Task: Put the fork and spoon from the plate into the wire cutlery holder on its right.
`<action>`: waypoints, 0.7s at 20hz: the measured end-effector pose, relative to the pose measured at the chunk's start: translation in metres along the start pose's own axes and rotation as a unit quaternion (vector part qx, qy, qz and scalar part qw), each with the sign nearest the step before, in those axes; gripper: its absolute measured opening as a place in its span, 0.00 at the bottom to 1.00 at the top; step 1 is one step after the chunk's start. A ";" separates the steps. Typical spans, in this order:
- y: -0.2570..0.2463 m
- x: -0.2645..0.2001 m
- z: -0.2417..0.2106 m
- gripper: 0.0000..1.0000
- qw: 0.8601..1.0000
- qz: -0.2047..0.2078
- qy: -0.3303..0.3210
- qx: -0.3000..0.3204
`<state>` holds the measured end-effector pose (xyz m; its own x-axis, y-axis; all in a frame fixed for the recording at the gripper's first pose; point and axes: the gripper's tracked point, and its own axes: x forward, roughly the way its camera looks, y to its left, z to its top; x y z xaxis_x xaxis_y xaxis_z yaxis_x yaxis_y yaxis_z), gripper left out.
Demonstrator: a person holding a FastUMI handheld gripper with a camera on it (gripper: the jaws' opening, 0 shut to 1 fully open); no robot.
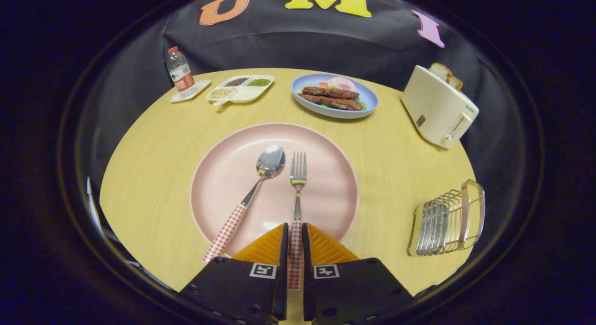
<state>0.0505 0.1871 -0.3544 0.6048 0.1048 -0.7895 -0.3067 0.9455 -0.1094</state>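
Hand-held gripper pinching the fork by its checked handle on the pink plate.

The fork's long axis runs straight ahead from the fingers, tines pointing away; the spoon lies just left of it on the plate, slanting, its handle end over the plate's rim. The wire cutlery holder stands on the counter well right of the plate (its opening is hard to make out). The fork's handle end is hidden between the fingers.

The tongs hide the sides of the fork handle's lower part.
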 end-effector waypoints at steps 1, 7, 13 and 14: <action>-0.004 0.005 -0.003 0.11 1.000 -0.006 0.002 0.008; -0.012 -0.045 0.011 0.07 0.996 0.026 0.044 0.070; -0.088 -0.146 0.044 0.07 0.991 0.015 0.064 0.114; -0.107 -0.159 0.044 0.07 0.991 0.002 0.069 0.118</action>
<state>0.0197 0.0831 -0.1907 0.4924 0.0808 -0.8666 -0.1183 0.9927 0.0254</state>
